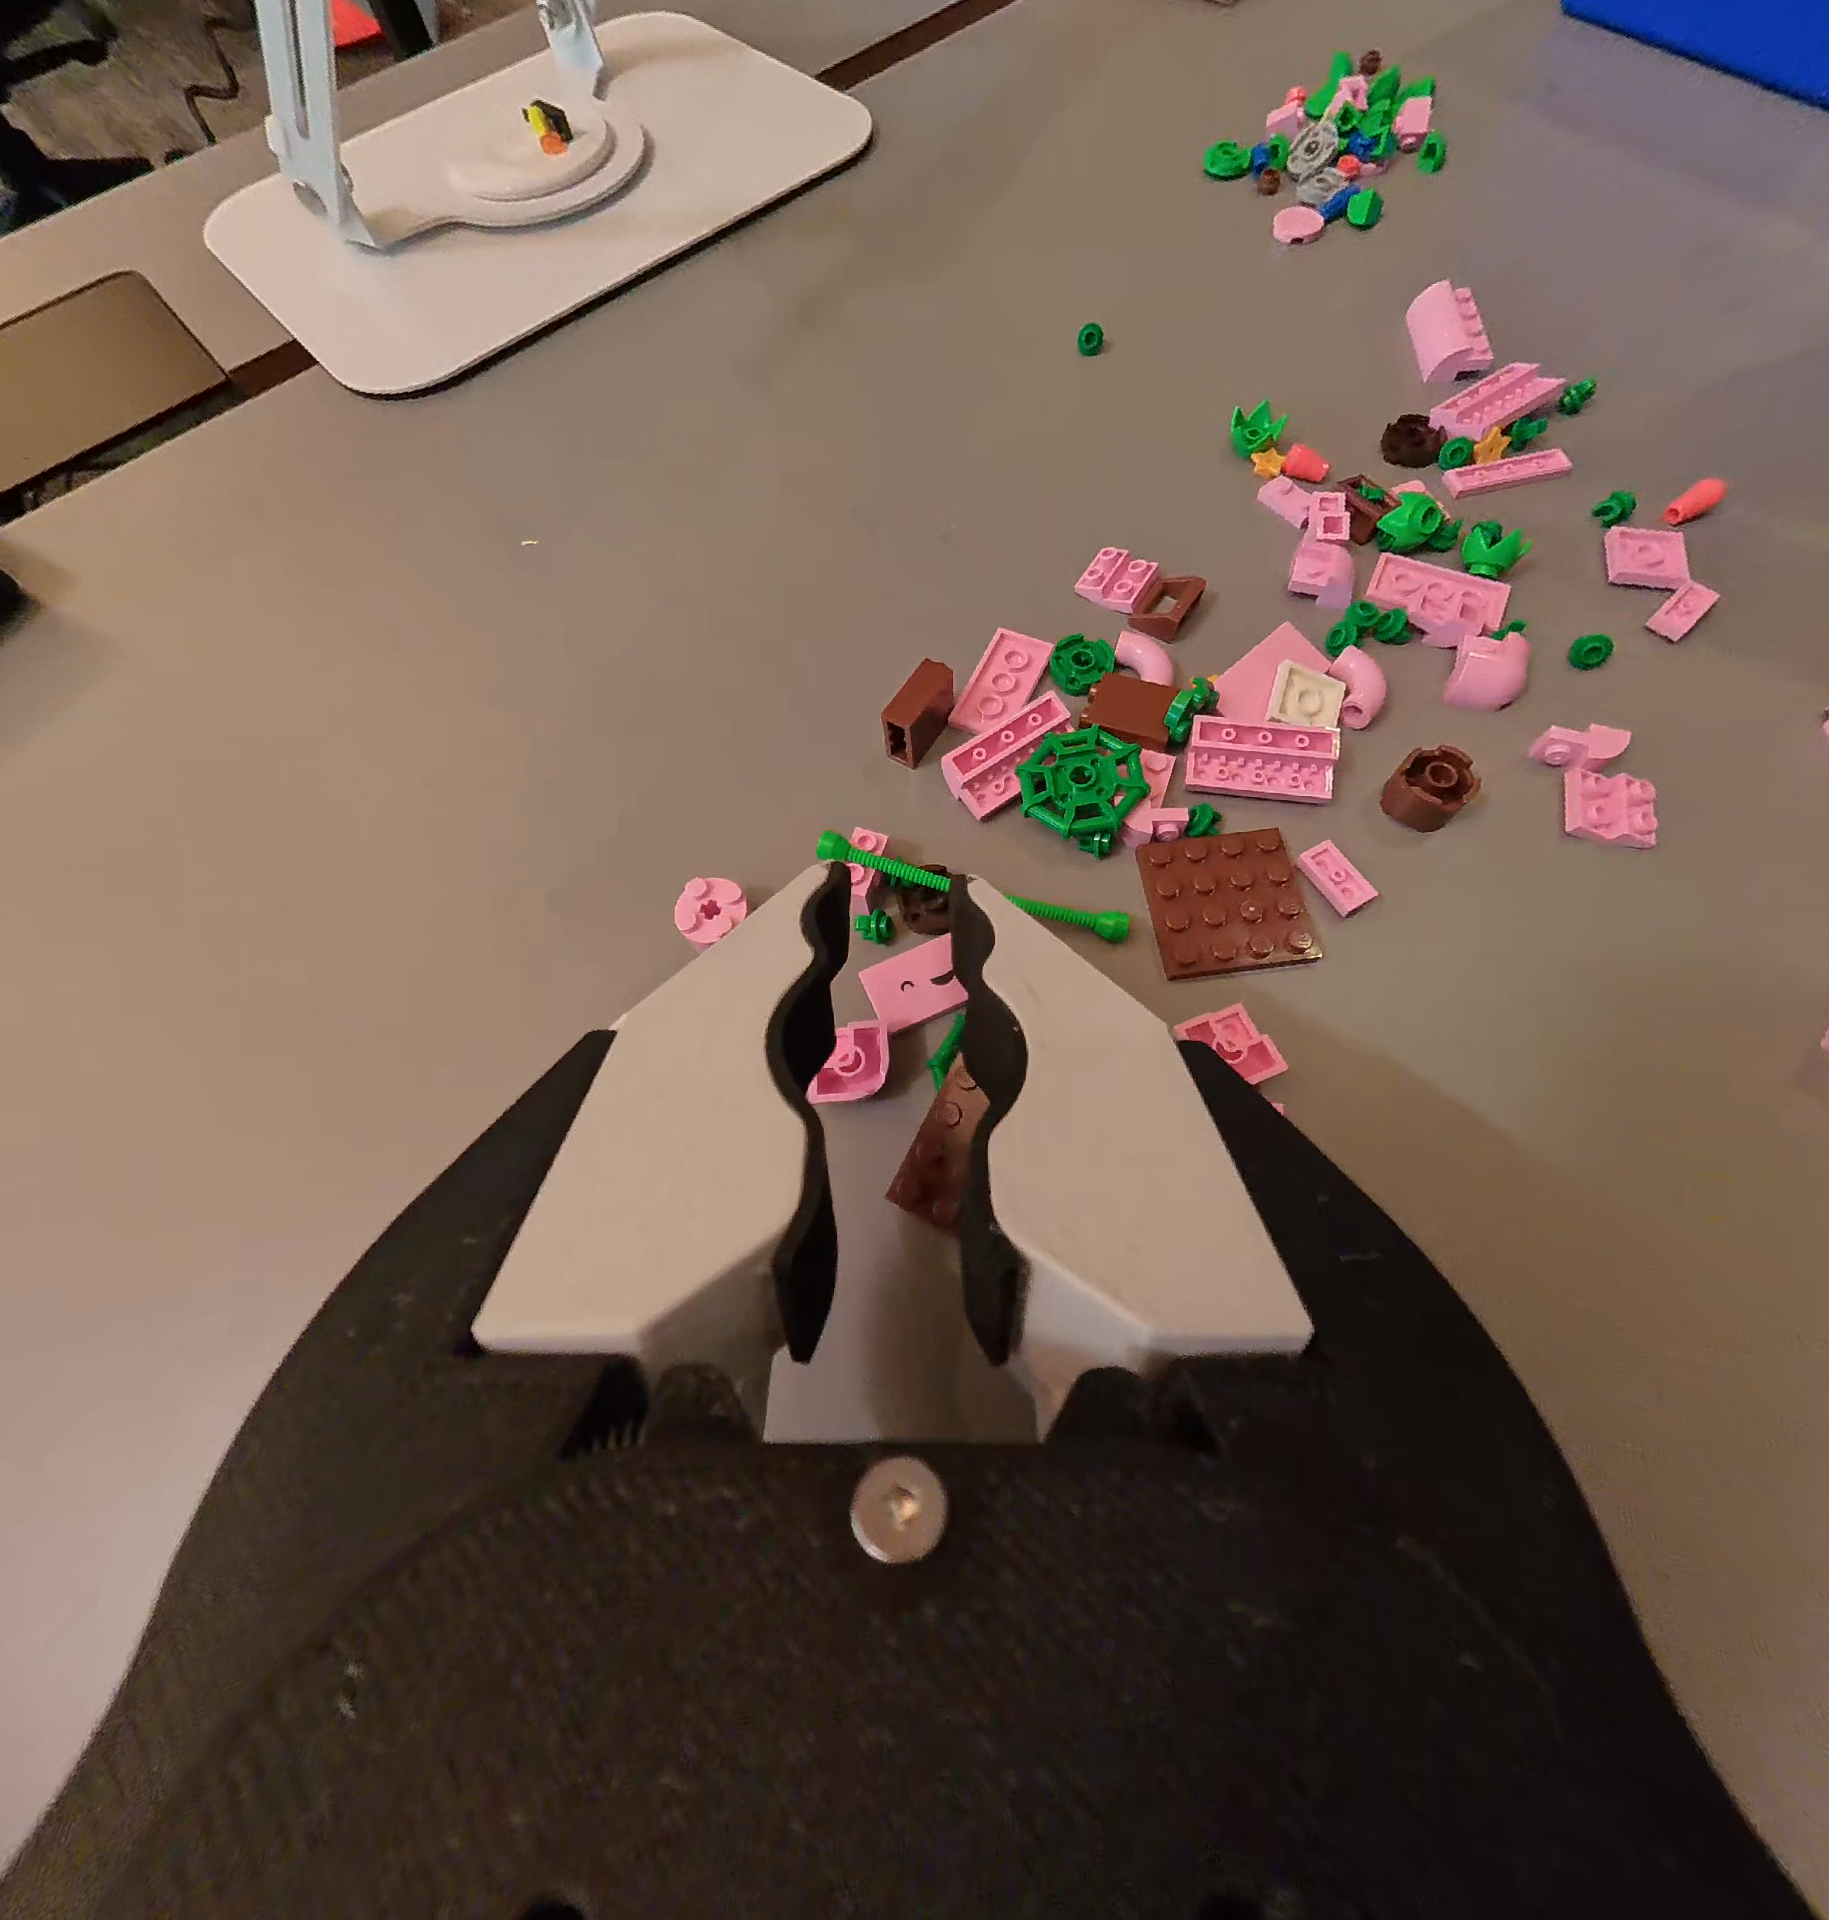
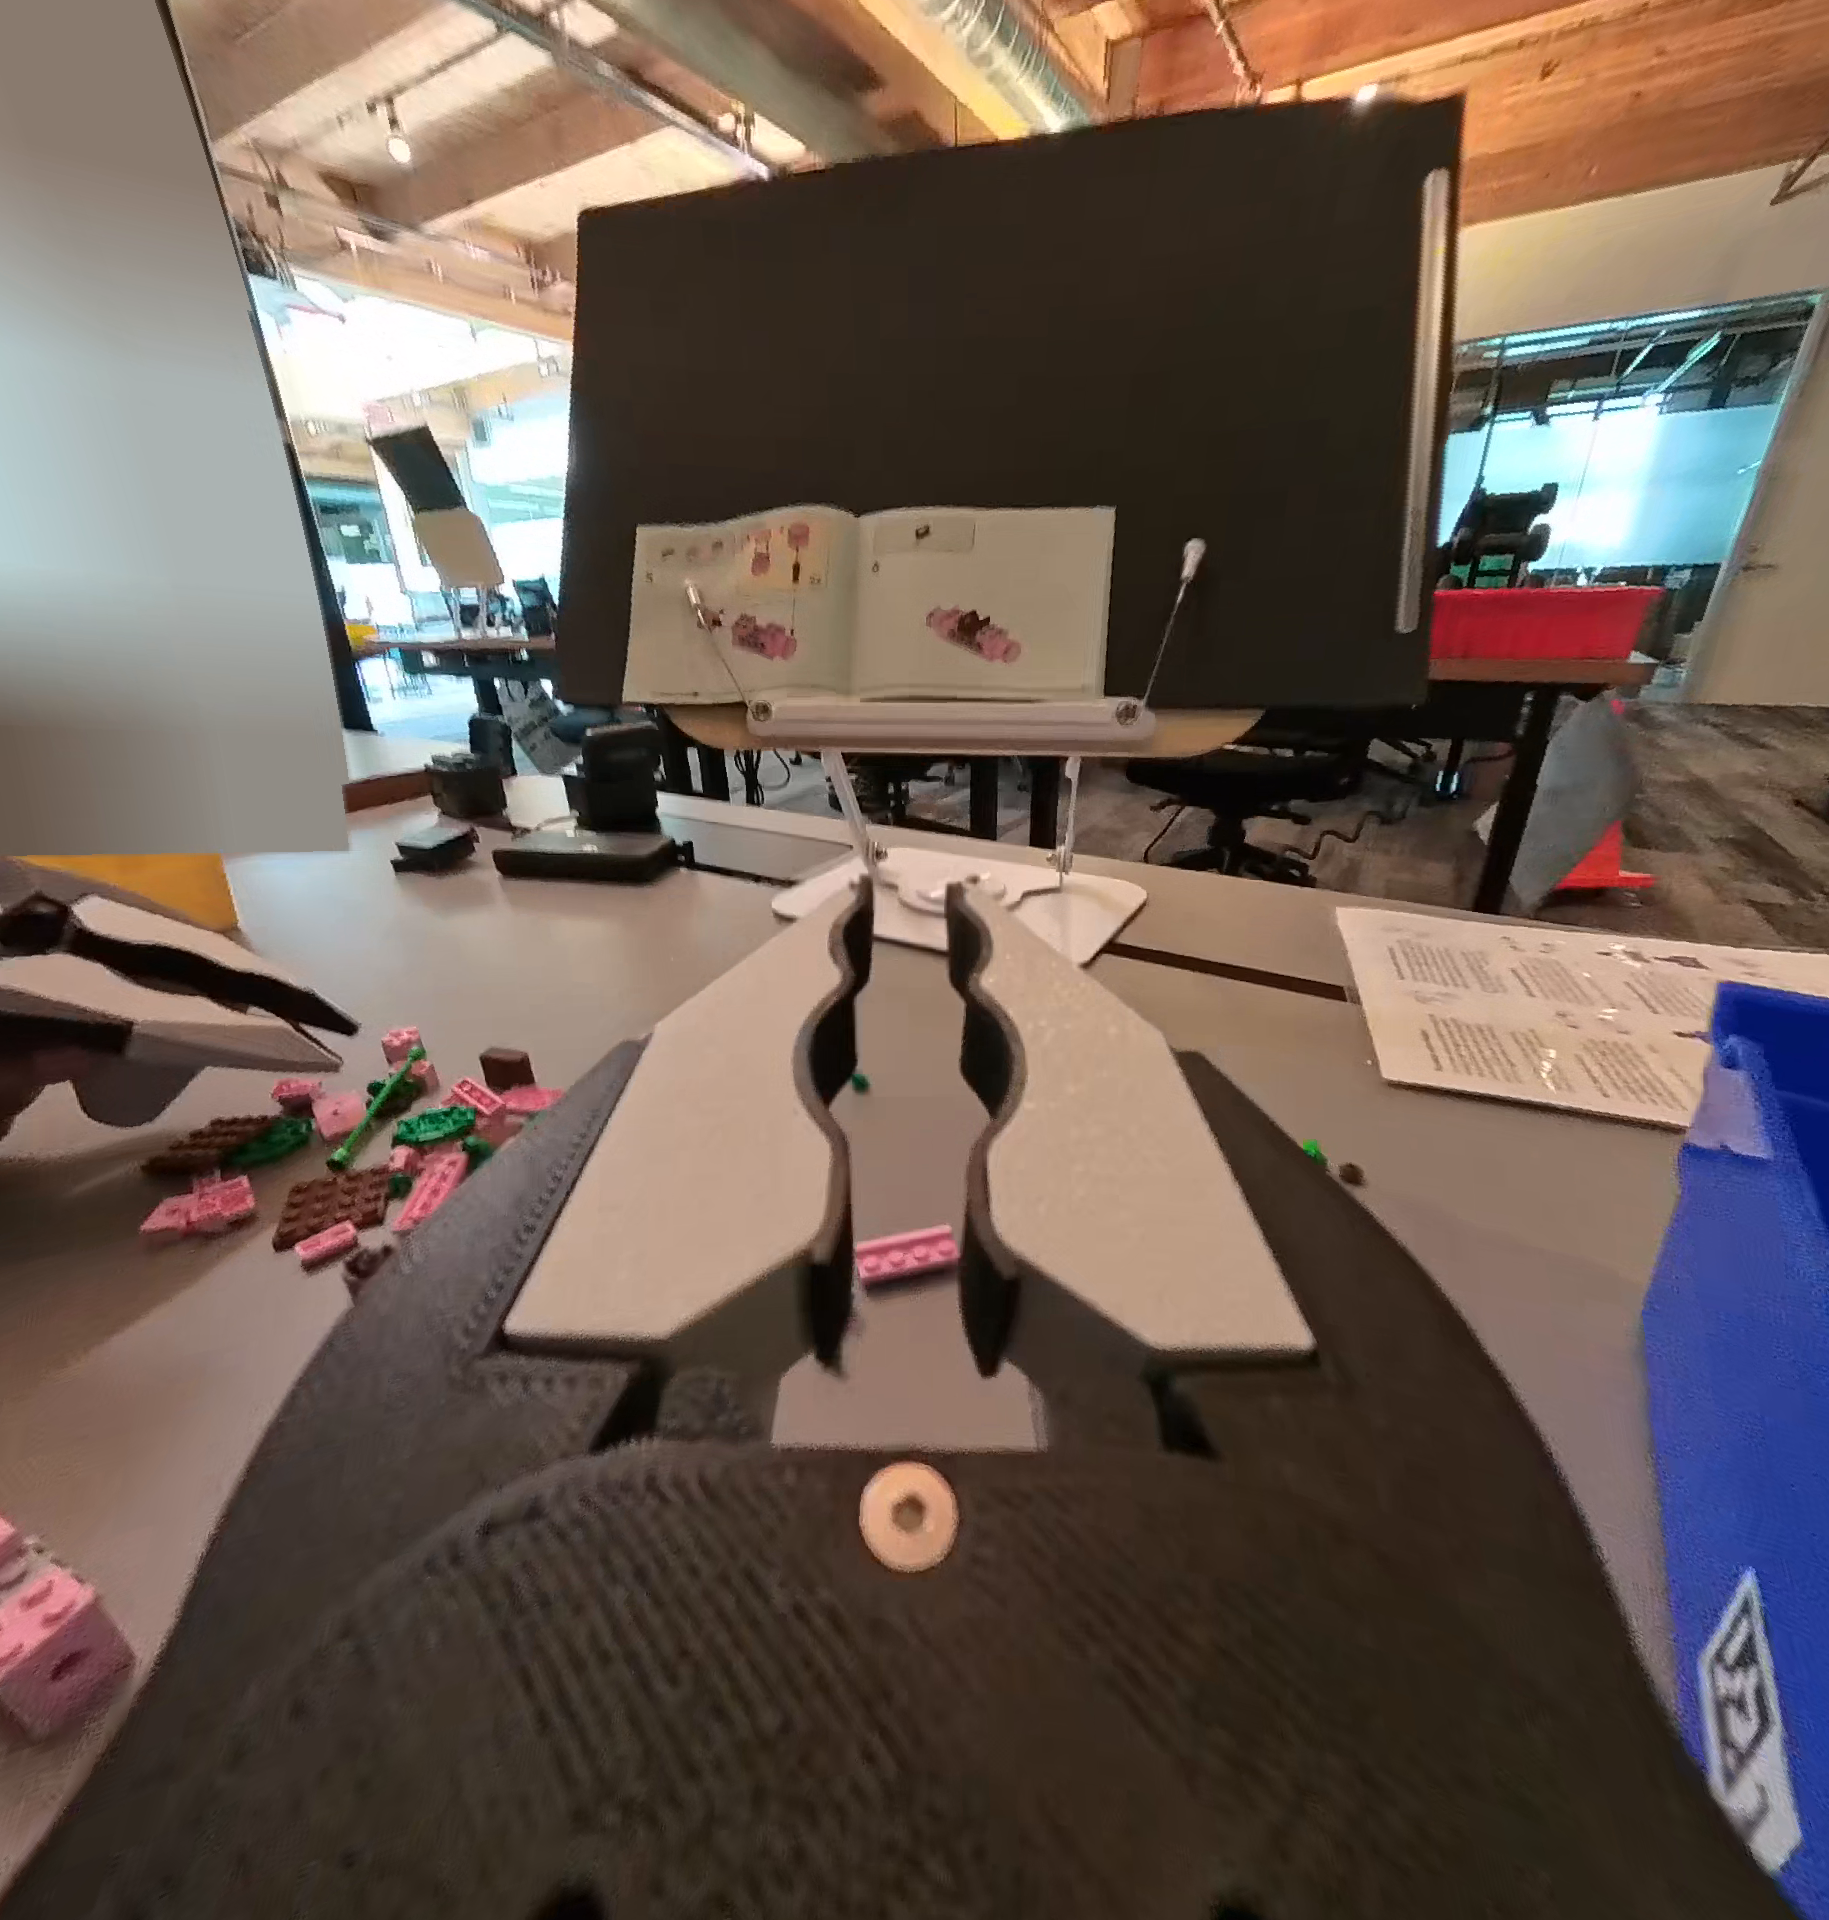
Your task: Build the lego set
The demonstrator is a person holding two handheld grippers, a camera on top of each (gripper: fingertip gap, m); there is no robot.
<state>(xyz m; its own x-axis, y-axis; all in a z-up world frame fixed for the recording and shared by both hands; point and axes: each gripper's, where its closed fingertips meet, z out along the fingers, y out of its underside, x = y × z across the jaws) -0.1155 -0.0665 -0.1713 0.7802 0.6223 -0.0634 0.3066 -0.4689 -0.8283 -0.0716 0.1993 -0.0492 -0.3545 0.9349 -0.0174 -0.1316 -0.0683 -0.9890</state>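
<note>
Loose Lego pieces (image 1: 1253,727) in pink, green and brown lie scattered on the grey table. My left gripper (image 1: 902,883) is open and empty, low over the near edge of the pile. Between its fingers show a pink tile with a face (image 1: 910,982), a pink quarter-round piece (image 1: 850,1065) and a brown plate (image 1: 941,1153). A green rod (image 1: 977,888) lies across its tips. My right gripper (image 2: 908,899) is open and empty above the table, with a small pink plate (image 2: 905,1257) lying below between its fingers. The left gripper (image 2: 162,997) also shows in the right wrist view.
An open instruction booklet (image 2: 868,613) rests on a white stand (image 1: 536,197) at the table's far side. A blue bin (image 2: 1772,1351) stands at the right, with a printed sheet (image 2: 1533,1008) behind it. A pink built block (image 2: 27,1642) sits at near left. A brown square plate (image 1: 1227,904) lies near the left gripper. Spacing between my two grippers at the tips: around 30 cm. From either gripper's tips it is about 20 cm to the pink built block (image 2: 27,1642).
</note>
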